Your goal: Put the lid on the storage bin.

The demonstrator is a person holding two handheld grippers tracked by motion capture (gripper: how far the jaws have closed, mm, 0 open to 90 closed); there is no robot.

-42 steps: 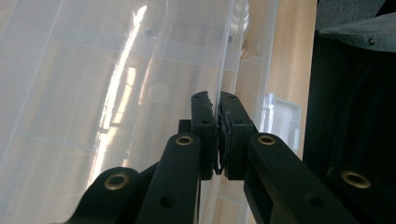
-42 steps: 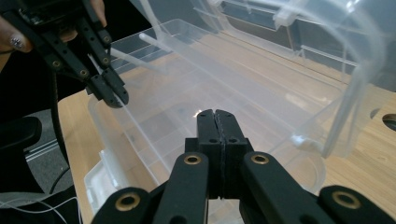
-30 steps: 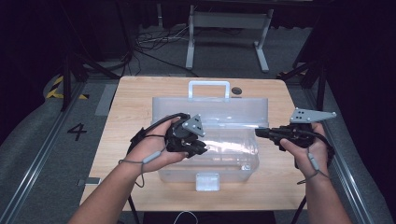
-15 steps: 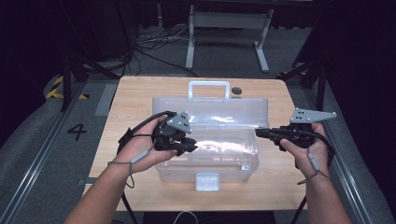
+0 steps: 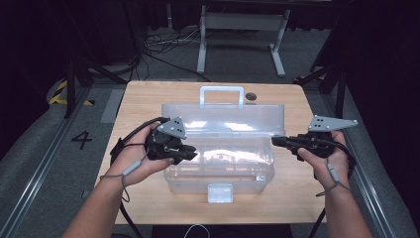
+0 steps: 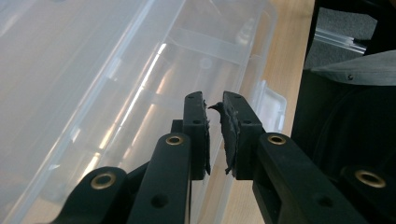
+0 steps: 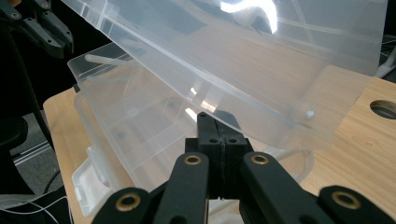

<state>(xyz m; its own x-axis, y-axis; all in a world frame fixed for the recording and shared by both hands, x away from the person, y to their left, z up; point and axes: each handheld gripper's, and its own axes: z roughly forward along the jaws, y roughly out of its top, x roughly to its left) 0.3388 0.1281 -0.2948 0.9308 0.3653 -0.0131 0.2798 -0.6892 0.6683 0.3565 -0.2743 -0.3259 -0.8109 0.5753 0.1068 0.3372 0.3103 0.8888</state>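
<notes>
A clear plastic toolbox [image 5: 223, 166] sits mid-table with its lid [image 5: 223, 121] raised and leaning back. My left gripper [image 5: 192, 151] hovers over the box's left end; its jaws [image 6: 214, 100] stand a narrow gap apart with nothing between them, and one pad [image 6: 229, 126] looks torn. My right gripper [image 5: 274, 141] is at the box's right end, shut with its pads pressed together [image 7: 217, 119]. Its tip lies right under the lid's lower edge [image 7: 243, 105]; I cannot tell whether it touches.
The wooden table [image 5: 143, 104] has a small round hole [image 5: 251, 96] at the back. The lid's white handle [image 5: 221, 94] points away, and the latch [image 5: 220, 192] hangs at the box's near side. Dark floor, cables and a metal stand [image 5: 237, 29] lie beyond.
My left hand and gripper have slid leftward along the box, from near its middle to its left end. The right gripper and the lid have stayed put.
</notes>
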